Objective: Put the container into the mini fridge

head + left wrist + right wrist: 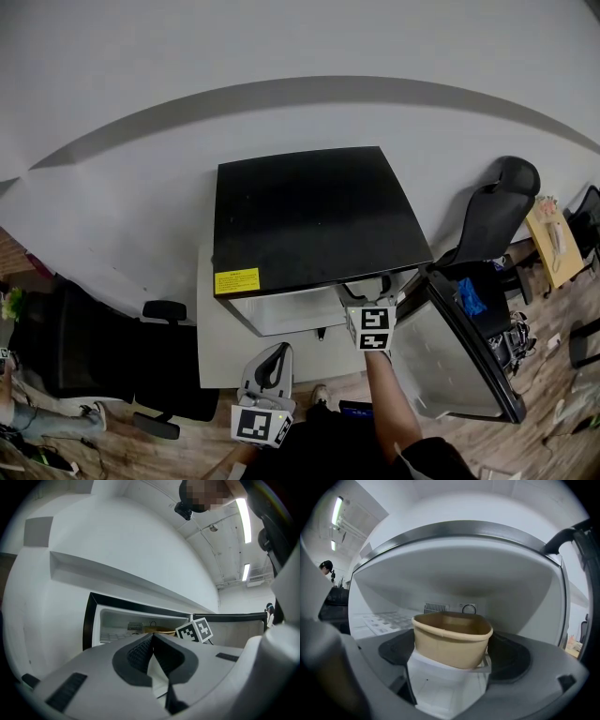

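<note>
The black-topped mini fridge stands against the wall with its door swung open to the right. My right gripper reaches into the fridge's opening, and its tips are hidden under the top's front edge. In the right gripper view it is shut on a tan paper container, held upright at the mouth of the white fridge interior. My left gripper hangs lower left in front of the fridge, shut and empty. The left gripper view shows its jaws meeting, with the container beyond them.
The fridge sits on a white base. A black office chair stands at the left and another chair at the right behind the door. A wooden table is at far right. A person stands far off.
</note>
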The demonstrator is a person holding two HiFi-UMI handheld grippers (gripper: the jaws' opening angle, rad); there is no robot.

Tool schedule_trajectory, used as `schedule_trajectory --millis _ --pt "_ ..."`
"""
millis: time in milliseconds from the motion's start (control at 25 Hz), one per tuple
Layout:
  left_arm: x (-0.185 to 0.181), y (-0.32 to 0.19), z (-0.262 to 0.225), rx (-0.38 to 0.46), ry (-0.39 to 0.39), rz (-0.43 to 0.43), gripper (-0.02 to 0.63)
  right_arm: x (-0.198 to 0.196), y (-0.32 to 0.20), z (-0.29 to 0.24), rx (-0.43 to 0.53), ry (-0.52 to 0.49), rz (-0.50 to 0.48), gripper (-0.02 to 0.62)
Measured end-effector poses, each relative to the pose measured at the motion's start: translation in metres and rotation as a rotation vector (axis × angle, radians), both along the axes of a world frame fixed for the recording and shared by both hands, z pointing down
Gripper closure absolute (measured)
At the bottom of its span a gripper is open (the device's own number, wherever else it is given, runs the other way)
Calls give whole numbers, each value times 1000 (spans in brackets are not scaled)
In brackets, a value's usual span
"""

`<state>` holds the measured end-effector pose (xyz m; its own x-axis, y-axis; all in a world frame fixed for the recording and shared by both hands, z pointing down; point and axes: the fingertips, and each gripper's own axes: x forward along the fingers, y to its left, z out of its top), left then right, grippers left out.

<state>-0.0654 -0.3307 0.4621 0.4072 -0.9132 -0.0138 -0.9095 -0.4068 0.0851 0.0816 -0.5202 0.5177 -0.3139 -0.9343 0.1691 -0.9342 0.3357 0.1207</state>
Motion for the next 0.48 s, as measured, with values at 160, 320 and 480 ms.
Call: schedule_trajectory --millis 160,320,480 --pt "-3 4 0 0 3 -2 597 2 2 3 -13 0 6 123" --pt "-7 6 1 -6 10 -2 597 1 5 4 -28 -5 5 121" --pt "-9 8 0 1 11 1 597 0 7 6 -31 -25 7 121"
